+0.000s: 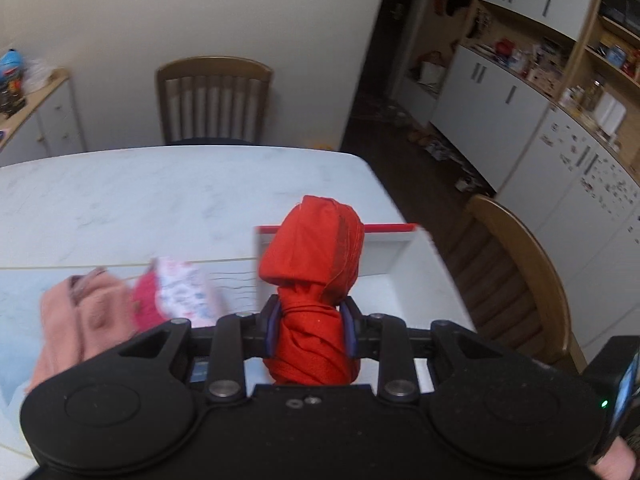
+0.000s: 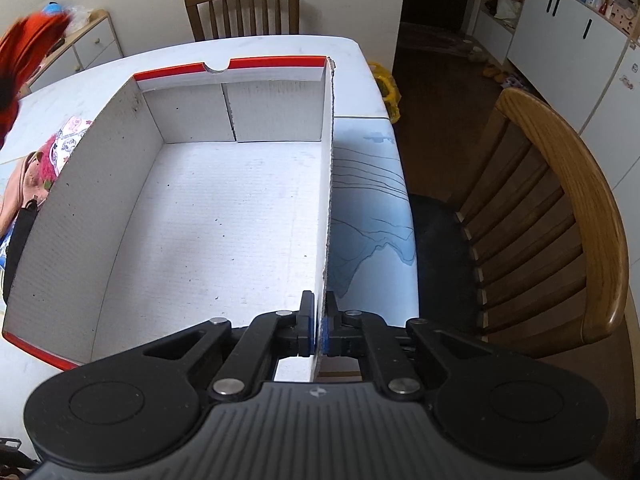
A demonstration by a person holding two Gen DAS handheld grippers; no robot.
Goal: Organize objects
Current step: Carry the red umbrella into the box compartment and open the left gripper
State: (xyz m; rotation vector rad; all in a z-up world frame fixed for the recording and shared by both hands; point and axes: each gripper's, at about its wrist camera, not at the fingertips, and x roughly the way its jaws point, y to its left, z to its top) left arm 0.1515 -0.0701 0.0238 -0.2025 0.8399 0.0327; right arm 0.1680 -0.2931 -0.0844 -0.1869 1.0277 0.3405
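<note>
Left gripper [image 1: 310, 330] clamped on rolled red cloth [image 1: 316, 280], held above table [image 1: 140, 200] just short of white cardboard box [image 2: 200, 208]. Right gripper [image 2: 319, 326] pinching box's right wall. Pink garments [image 1: 92, 320] piled left of box.

A white marbled worktop [image 1: 168, 196] stood against a plain cream wall [image 1: 224, 12]. A slatted wooden chair [image 1: 214, 100] sat at its far edge, and a second chair [image 2: 552, 216], with a dark seat cushion, at its right edge. The floor [image 1: 404, 152] was dark (small clutter lay along it). White cabinets [image 1: 492, 92] with open wooden shelves lined the right side of the room, and a low white sideboard [image 1: 44, 120] stood at the left wall.
</note>
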